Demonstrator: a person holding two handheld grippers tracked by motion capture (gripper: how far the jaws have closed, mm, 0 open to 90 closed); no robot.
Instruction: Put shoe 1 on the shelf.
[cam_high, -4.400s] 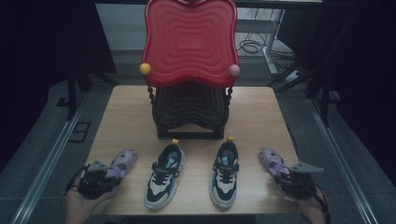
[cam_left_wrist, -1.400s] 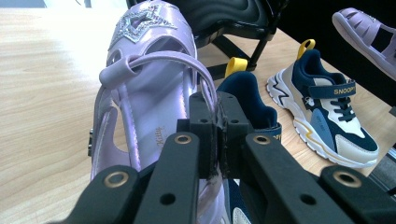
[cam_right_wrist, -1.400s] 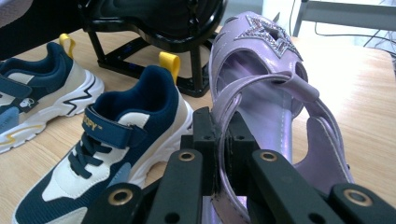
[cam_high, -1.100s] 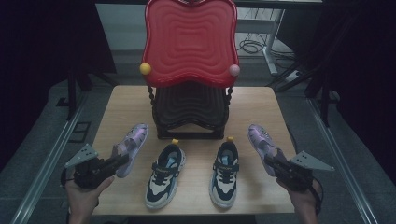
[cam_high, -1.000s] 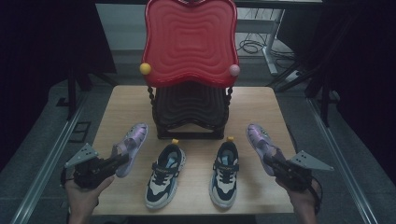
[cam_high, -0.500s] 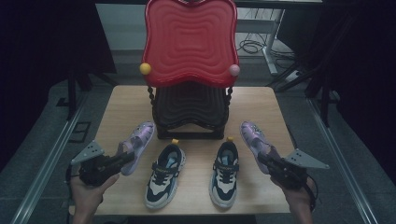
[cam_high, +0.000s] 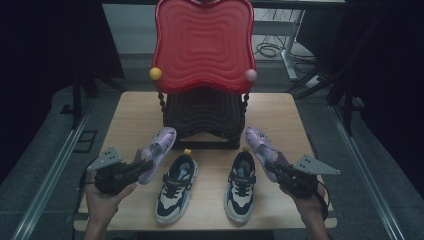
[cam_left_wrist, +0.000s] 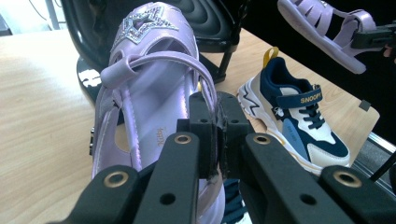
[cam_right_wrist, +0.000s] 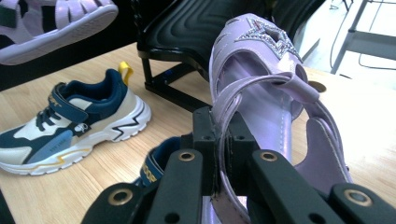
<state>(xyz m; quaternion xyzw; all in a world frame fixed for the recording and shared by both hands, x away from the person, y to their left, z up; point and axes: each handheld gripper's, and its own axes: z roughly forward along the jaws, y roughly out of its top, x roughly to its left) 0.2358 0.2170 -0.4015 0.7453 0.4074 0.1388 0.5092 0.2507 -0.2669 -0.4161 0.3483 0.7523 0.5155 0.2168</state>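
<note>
Wooden table (cam_high: 135, 115), each claw pinching a lilac sandal strap, star trim clear from claw views.

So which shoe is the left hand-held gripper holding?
Start at the dark rack under the red tray. Left of its foot, the left hand-held gripper holds a lilac sandal with a glittery star, unlike the navy-and-white sneakers beside it.
</note>
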